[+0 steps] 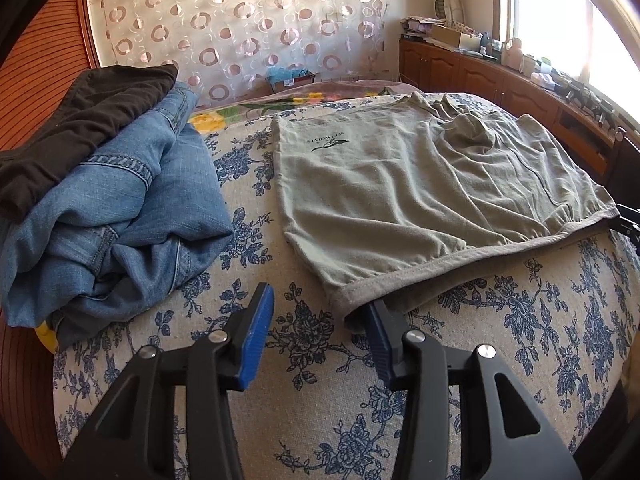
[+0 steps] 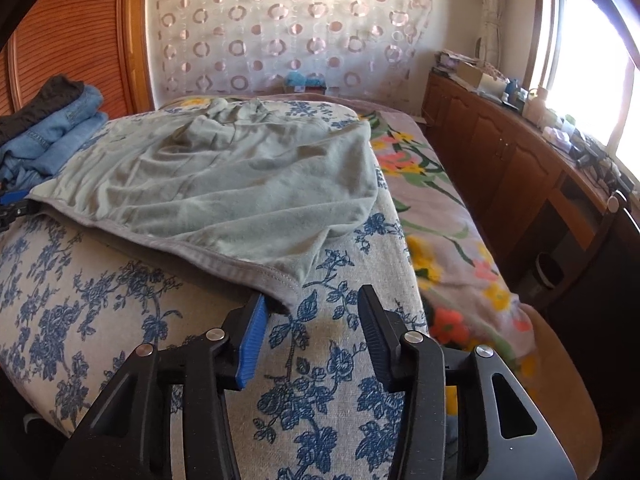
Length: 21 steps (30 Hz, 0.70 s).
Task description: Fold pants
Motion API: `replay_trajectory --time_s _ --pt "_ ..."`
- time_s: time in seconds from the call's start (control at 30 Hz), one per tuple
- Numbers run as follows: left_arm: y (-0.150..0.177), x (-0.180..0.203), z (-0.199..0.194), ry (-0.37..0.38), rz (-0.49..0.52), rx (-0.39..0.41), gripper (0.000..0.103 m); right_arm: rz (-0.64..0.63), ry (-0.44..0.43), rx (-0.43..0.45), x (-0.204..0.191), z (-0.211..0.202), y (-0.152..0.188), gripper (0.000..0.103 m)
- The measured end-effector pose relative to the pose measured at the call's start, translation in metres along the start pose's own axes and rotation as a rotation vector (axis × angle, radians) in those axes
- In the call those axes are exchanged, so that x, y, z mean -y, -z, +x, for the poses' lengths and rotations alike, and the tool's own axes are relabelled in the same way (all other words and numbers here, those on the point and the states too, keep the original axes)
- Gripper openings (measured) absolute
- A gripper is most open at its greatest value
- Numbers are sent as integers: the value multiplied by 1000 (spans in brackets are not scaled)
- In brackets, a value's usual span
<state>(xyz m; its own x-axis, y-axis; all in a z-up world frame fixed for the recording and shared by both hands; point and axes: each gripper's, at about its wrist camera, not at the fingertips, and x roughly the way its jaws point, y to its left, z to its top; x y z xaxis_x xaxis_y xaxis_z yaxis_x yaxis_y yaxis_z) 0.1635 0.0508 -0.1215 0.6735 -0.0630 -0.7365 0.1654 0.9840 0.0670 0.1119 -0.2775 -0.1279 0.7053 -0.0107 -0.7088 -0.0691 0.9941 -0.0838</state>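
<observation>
Grey-green pants (image 1: 404, 188) lie spread on the blue-flowered cloth (image 1: 320, 408), waistband edge toward me; they also show in the right wrist view (image 2: 224, 184). My left gripper (image 1: 320, 324) is open at the near left corner of the waistband, its right finger (image 1: 380, 344) touching under the hem. My right gripper (image 2: 312, 320) is open at the near right corner, its left finger (image 2: 254, 340) tucked at the hem. Neither holds the cloth.
A pile of folded blue jeans (image 1: 132, 216) with a dark garment (image 1: 84, 120) on top lies at the left. A flowered blanket (image 2: 444, 216) covers the bed on the right. A wooden cabinet (image 2: 516, 164) with clutter runs under the window.
</observation>
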Motion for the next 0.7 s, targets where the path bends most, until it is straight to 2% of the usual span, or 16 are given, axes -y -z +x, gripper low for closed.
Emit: replay_trajectory --time_s 0.07,0.1,0.13,0.2,0.23,0.27,0.4,0.7 --pt "0 1 1 3 1 -2 44 2 -9 -1 0 2 -2 36" --pt "0 1 1 3 2 -2 43 4 -23 -1 -1 2 -2 28" --pt "0 1 1 7 1 -3 38 2 -30 2 -2 2 -3 19" --pt "1 1 1 30 -1 -1 27 -9 -34 7 -4 2 -3 11" --pt "1 1 1 45 -2 0 24 -12 -37 10 -6 2 -4 9" --pt "1 1 1 45 -3 -1 23 -13 -41 11 -6 1 -4 8" --pt "2 0 -5 66 -15 16 6 -14 -54 25 -6 -2 -7 5" --pt "3 1 -35 81 -28 88 0 -8 -78 60 -2 -13 -16 3"
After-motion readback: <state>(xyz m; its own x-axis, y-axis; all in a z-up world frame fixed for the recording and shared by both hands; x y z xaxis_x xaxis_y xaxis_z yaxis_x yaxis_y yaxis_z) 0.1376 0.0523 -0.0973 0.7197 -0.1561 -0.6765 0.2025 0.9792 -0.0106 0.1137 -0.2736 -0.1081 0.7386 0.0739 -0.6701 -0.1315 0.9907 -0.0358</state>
